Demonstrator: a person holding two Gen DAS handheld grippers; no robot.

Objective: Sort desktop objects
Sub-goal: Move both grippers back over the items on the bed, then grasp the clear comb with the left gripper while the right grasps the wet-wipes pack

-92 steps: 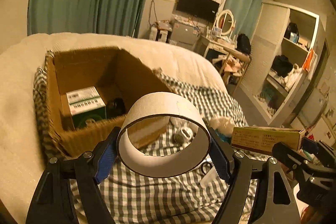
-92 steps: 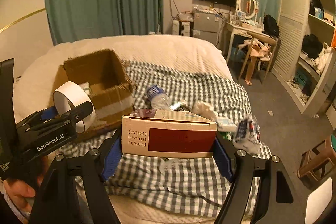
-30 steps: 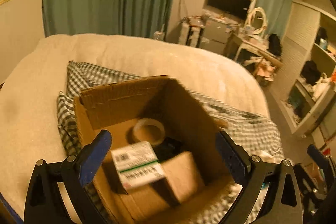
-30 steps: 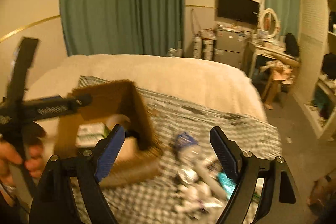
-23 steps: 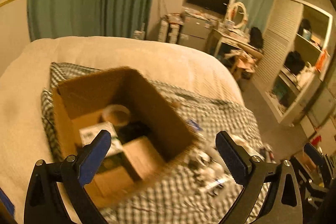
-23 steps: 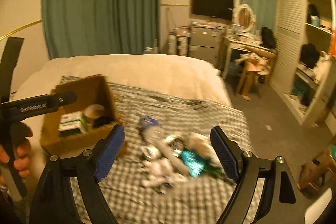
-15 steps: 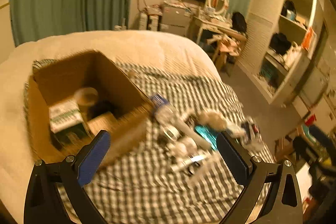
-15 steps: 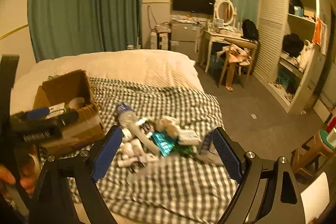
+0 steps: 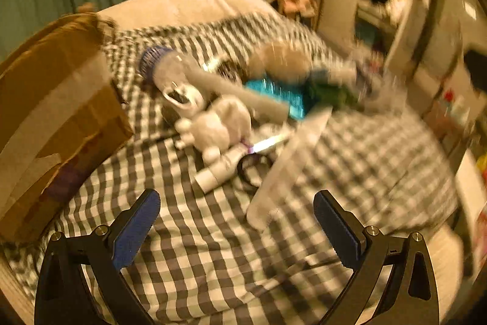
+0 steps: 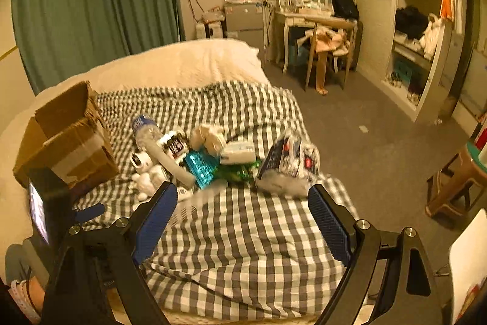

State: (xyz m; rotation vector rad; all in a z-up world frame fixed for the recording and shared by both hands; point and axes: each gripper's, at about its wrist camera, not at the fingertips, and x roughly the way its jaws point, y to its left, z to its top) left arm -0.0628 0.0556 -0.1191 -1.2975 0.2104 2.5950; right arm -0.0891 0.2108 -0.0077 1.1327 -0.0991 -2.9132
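Currently: left gripper (image 9: 236, 221) spread wide, empty, above checked cloth (image 9: 213, 249). Right gripper (image 10: 242, 212) likewise wide, empty. Cardboard box (image 10: 65, 136) at left on cloth (contents not visible). Loose pile just beside box: water bottle (image 10: 145, 130), white plush toy (image 9: 213, 127), teal packet (image 10: 202, 166), white tube (image 9: 219, 171), dark-printed bag (image 10: 286, 163). Left view heavily blurred.

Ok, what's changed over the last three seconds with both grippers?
Both grippers let go of their loads: the left gripper dropped its tape roll and the right gripper its red-labelled carton into the cardboard box. Both now stand open and empty and have swung right, away from the box, toward the pile around the water bottle. The box, pile and checked cloth stayed put.
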